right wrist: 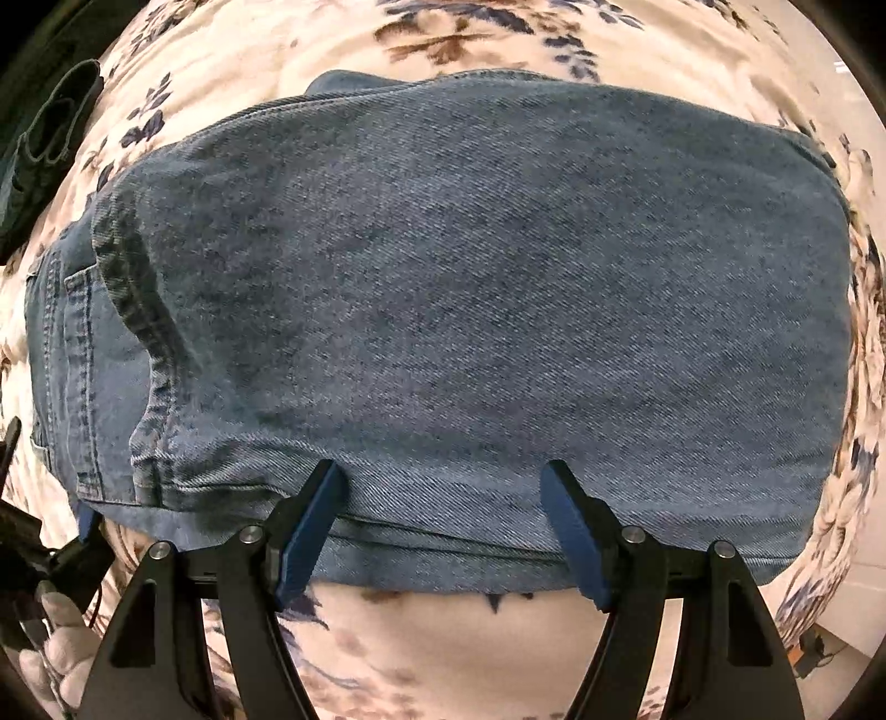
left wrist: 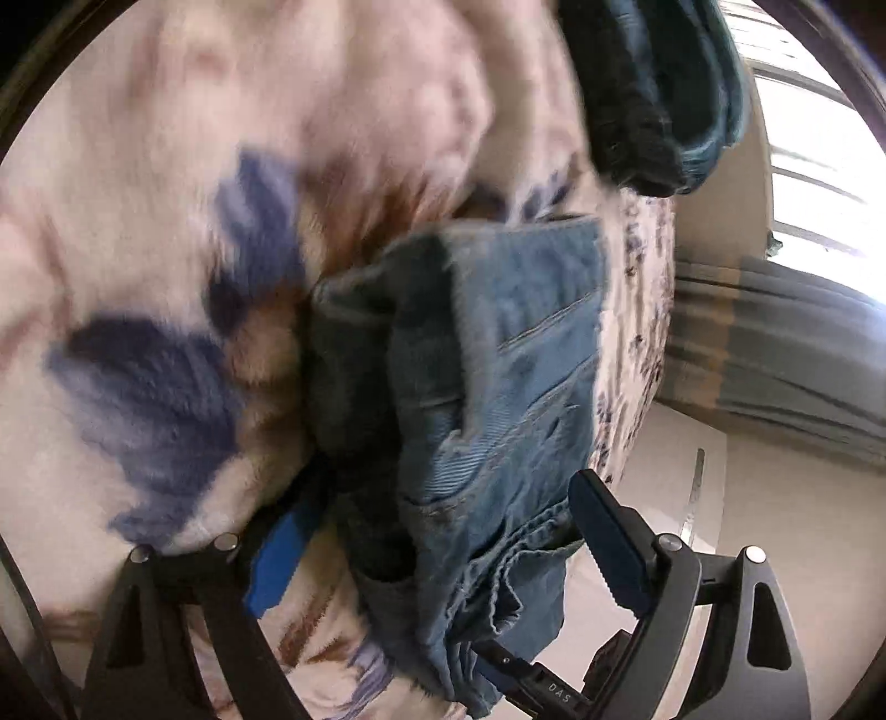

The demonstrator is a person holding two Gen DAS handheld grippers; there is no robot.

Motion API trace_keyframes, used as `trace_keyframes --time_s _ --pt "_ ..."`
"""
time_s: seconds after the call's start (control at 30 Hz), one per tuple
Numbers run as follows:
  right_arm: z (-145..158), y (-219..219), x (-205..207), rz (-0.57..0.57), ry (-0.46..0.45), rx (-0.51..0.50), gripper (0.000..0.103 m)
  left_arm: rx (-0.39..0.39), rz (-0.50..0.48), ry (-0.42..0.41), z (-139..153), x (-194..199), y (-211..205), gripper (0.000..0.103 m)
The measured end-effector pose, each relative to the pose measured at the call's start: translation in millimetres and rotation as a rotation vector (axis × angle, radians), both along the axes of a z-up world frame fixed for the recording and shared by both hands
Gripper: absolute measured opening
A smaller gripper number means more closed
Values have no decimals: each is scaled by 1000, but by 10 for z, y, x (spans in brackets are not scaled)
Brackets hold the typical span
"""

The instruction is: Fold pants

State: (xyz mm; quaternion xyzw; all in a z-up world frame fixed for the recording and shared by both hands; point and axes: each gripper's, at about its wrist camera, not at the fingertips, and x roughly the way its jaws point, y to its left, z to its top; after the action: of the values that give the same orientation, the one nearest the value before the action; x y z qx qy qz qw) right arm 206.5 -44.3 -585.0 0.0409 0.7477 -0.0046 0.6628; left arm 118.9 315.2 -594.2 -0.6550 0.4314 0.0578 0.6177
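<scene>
Lying folded into a broad denim block on the floral bedspread (right wrist: 443, 33), the pants (right wrist: 476, 288) are seen with their long axis running left to right across the right wrist view, the pocket and stitched seam showing at the left end. The near edge of the block is met by the right gripper (right wrist: 443, 487), whose blue-padded fingers are spread wide, one to either side of the middle of that edge, with nothing clamped between them; the denim is judged to lie directly ahead of and just under the fingertips. At the left end, the bundle's layered edge is shown hanging in front of the left gripper (left wrist: 443, 531), whose fingers are also apart, cloth draped between them but not visibly pinched. The right gripper is judged the better placed for pressing or squaring the fold, being centred on the long side. A second, darker garment (left wrist: 659, 94) is visible further off on the bedspread, well apart from the pants. A curtain (left wrist: 775, 354) and pale floor (left wrist: 692, 454) are glimpsed beyond the bed's edge.
</scene>
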Motion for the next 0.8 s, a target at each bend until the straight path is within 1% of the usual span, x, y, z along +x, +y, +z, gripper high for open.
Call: trace_keyframes --time_s 0.07,0.13,0.23,0.27,0.3,0.33,0.37,0.4,0.43,0.47,0.53,0.57,0.63,0.67,0.7,0.73,0.77,0.8 --pt "-1 -13 -4 1 4 2 76 -14 40 -1 -77 74 71 88" --pt "-20 -25 3 2 10 10 76 -7 73 -8 -48 192 132 88" --pt "-50 -74 34 -5 12 32 77 24 82 -8 -16 409 117 88" --pt "-66 -92 42 -5 10 34 77 43 82 5 -8 476 88 87" --pt "-80 -117 46 -9 8 37 77 52 89 14 3 466 81 85" --pt "-92 -118 46 -13 6 40 77 57 103 32 35 461 50 72" --pt "-93 -142 40 -20 1 43 77 49 132 27 128 475 -18 64" --pt "-90 -168 32 -26 -6 48 77 52 143 6 227 447 -56 62" --pt "-91 -186 22 -26 -10 50 77 89 133 -13 371 436 -114 57" --pt "-91 -202 10 -20 -15 53 77 116 118 -19 454 449 -157 53" --pt "-51 -218 -28 -10 -21 53 77 156 89 -42 615 480 -258 52" --pt "-45 -225 -37 -3 -20 53 77 175 66 -49 618 513 -275 52" --pt "-38 -184 -72 1 -16 53 77 193 29 -43 503 605 -262 52" --pt "-29 -181 -84 1 -13 55 77 181 -2 -5 310 671 -243 52" --pt "-34 -189 -87 5 -7 56 77 160 -7 27 173 643 -195 52" --pt "-37 -197 -89 8 -2 58 77 128 12 37 54 643 -154 50" --pt "-36 -207 -83 5 0 63 77 119 12 47 0 654 -122 42" --pt "-26 -209 -75 0 -1 74 77 131 -6 38 30 673 -121 38"
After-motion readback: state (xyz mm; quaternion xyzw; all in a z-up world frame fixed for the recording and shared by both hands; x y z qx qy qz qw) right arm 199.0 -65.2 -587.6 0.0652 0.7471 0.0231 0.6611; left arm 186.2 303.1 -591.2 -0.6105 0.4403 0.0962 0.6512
